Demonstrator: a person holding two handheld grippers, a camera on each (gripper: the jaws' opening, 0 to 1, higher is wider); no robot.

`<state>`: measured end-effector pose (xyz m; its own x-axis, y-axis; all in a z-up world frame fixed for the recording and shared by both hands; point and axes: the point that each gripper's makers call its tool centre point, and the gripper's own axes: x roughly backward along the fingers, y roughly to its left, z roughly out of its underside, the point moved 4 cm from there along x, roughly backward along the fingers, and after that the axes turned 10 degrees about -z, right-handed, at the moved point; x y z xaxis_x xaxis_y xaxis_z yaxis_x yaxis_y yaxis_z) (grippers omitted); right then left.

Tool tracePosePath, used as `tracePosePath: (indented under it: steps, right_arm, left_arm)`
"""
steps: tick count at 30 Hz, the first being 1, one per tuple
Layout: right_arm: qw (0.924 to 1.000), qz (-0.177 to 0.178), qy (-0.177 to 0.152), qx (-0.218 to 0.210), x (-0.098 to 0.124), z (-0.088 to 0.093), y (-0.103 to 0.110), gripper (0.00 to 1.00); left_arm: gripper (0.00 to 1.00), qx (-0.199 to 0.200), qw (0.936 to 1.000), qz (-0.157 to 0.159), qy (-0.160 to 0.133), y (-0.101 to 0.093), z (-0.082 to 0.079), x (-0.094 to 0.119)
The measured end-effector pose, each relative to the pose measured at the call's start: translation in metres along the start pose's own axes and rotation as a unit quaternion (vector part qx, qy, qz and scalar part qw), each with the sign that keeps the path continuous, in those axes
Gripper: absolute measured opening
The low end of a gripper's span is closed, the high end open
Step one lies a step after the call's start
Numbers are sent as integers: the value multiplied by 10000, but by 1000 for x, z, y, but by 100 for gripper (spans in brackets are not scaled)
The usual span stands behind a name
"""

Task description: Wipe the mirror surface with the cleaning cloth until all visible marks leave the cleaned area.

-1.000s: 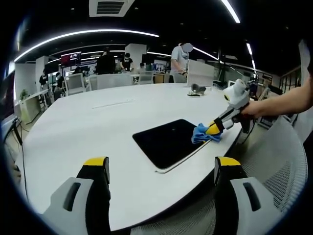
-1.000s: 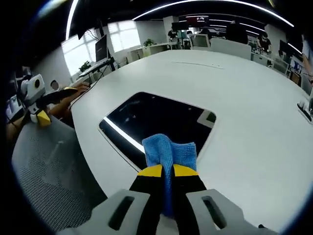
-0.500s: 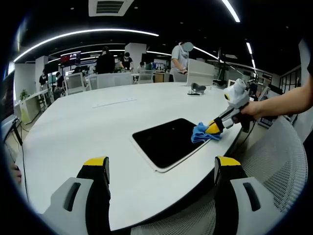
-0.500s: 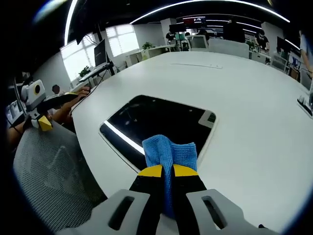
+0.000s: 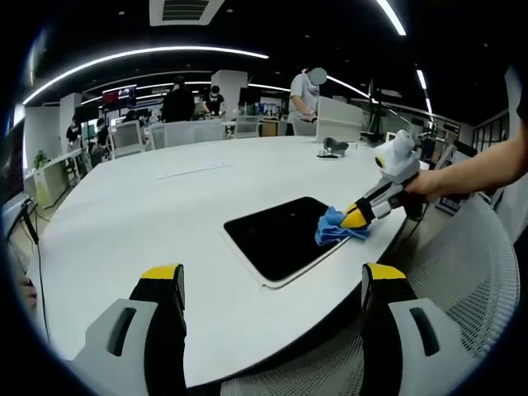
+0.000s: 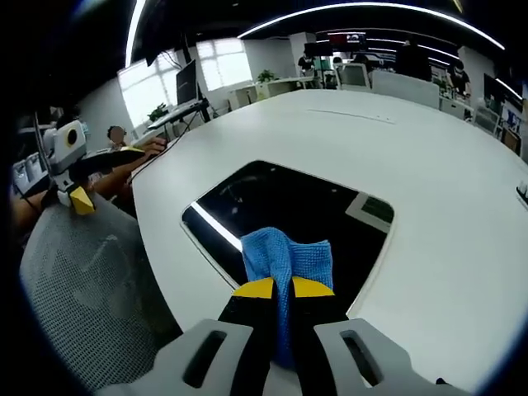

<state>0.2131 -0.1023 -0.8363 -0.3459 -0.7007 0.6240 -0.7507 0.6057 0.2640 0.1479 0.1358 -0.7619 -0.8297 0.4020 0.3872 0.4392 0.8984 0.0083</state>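
mirror (image 6: 289, 210) lies flat on the white table (image 6: 429, 165), close to the table edge nearest me; taken as the landmark for this entry. its dark face reflects a ceiling light strip.

right gripper (image 6: 276, 289): jaws pressed together on the blue cleaning cloth (image 6: 285, 256). the cloth is bunched, with a wad sticking out past the tips, so it is the soft wad and not the yellow tips that meets the glass, i judge. in the left gripper view the same gripper (image 5: 353, 216) comes in low and slanted, cloth (image 5: 334, 227) resting on the mirror (image 5: 285, 235) at its near-edge corner. low angle presumably keeps the wad flat for a stroke.

left gripper (image 5: 272, 280): jaws spread wide, holding nothing, touching nothing. it hangs off the table edge, well apart from the mirror, most likely parked so the mirror and cloth stay in sight.

marks: a few faint specks on the mirror face in the right gripper view; too small to say whether smudge or reflection. most of the face lies beyond the cloth, so i judge wiping far from finished.
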Motion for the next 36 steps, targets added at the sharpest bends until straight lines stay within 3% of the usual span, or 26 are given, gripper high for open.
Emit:
tracePosePath:
  steps: [36]
  right_arm:
    - [9962, -685, 257, 475, -69, -39, 45, 0]
  left_arm:
    - [86, -18, 10000, -9, 67, -1, 1, -1]
